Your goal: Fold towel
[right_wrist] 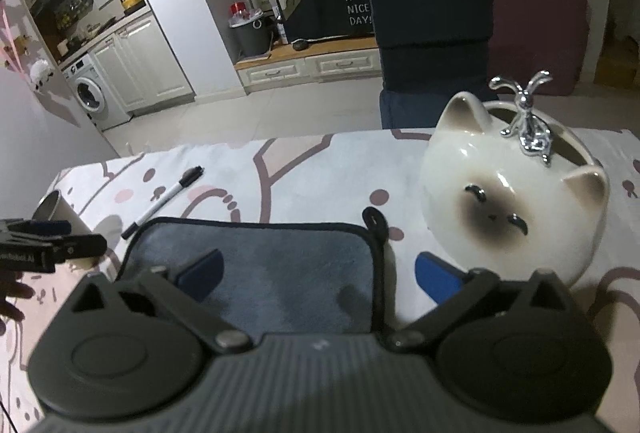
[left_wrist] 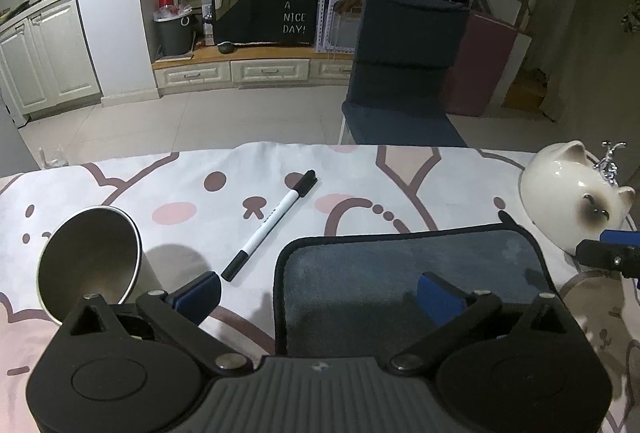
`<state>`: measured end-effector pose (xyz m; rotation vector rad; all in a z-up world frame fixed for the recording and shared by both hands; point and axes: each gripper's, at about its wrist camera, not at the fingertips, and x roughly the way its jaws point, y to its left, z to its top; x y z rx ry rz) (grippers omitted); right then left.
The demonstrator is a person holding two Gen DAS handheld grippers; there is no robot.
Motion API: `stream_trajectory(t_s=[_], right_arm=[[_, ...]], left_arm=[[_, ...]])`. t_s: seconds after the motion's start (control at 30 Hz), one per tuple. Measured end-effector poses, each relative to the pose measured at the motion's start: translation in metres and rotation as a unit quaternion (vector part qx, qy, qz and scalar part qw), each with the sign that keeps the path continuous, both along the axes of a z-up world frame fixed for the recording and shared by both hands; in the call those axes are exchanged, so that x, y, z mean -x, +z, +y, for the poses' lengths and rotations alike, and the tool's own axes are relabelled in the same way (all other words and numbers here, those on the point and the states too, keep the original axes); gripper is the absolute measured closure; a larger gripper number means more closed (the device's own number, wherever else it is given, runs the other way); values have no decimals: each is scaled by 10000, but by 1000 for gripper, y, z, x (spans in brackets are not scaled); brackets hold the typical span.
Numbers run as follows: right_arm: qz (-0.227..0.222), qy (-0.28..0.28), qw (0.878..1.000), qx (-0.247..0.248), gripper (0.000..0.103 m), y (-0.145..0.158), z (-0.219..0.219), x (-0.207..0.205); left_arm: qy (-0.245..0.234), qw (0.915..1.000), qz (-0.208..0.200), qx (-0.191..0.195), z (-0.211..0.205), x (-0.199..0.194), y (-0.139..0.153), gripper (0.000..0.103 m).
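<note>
A grey-blue towel with a dark hem (left_wrist: 400, 265) lies flat on the patterned table cover; it also shows in the right wrist view (right_wrist: 280, 265). My left gripper (left_wrist: 320, 293) is open, straddling the towel's left edge: one finger off the towel, the other over it. My right gripper (right_wrist: 320, 277) is open, straddling the towel's right edge, near its hanging loop (right_wrist: 374, 219). Neither holds anything. The right gripper's tip (left_wrist: 608, 253) shows at the right of the left wrist view; the left gripper (right_wrist: 48, 245) shows at the left of the right wrist view.
A metal cup (left_wrist: 88, 257) stands left of the towel. A black-and-white marker (left_wrist: 272, 223) lies behind it. A ceramic cat bowl (right_wrist: 516, 201) with a silver figurine (right_wrist: 528, 117) sits right of the towel. A dark chair (left_wrist: 404, 73) stands beyond the table's far edge.
</note>
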<state>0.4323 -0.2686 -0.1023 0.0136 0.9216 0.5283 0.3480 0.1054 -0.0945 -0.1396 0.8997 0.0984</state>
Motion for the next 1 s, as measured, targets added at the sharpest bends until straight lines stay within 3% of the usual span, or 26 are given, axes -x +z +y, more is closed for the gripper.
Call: stream_trajectory(t_s=[1.0], right_arm=[[-498, 120, 9986, -117, 0, 54, -24, 79]], left_arm=[[-161, 9982, -564, -89, -44, 97, 74, 0]])
